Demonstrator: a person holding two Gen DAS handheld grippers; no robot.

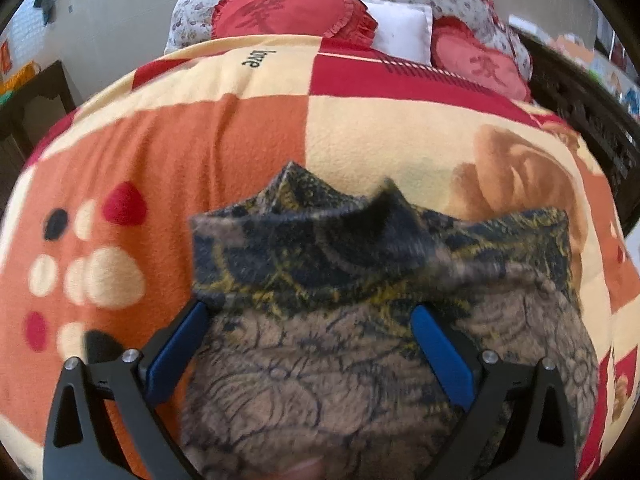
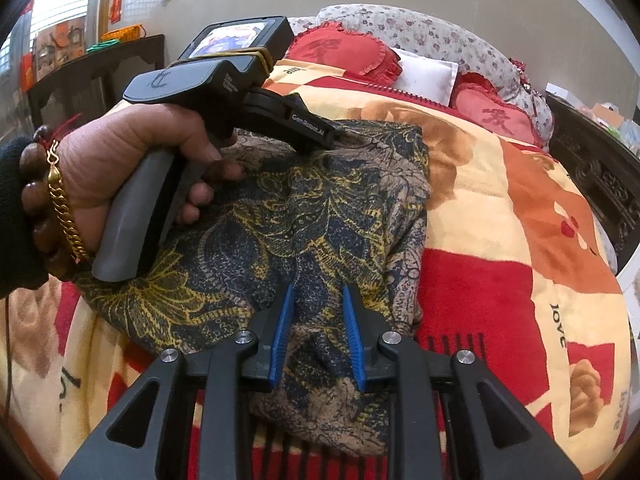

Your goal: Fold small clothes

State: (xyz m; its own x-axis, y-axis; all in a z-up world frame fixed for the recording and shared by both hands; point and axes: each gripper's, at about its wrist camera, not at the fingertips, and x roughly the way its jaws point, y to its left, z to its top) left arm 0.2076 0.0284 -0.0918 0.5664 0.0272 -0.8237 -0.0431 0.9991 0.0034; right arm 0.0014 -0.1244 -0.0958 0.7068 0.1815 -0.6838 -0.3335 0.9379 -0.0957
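Note:
A small garment with a dark blue, yellow and tan floral print [image 1: 360,264] lies on the bed blanket; it also shows in the right wrist view [image 2: 304,208]. My left gripper [image 1: 308,312] is open wide, its blue pads [image 1: 176,356] on either side of the cloth, over the folded upper edge. In the right wrist view the left gripper [image 2: 332,136] is held by a hand over the garment's far edge. My right gripper [image 2: 318,292] stands partly closed around a raised ridge of the garment at its near edge, with a gap between the pads.
The blanket [image 1: 240,140] is cream, orange and red. Red heart pillows [image 1: 288,12] and a white pillow [image 1: 404,24] lie at the head. A dark wooden bed frame [image 2: 600,172] runs along the right. A dark side table [image 2: 96,76] stands at the left.

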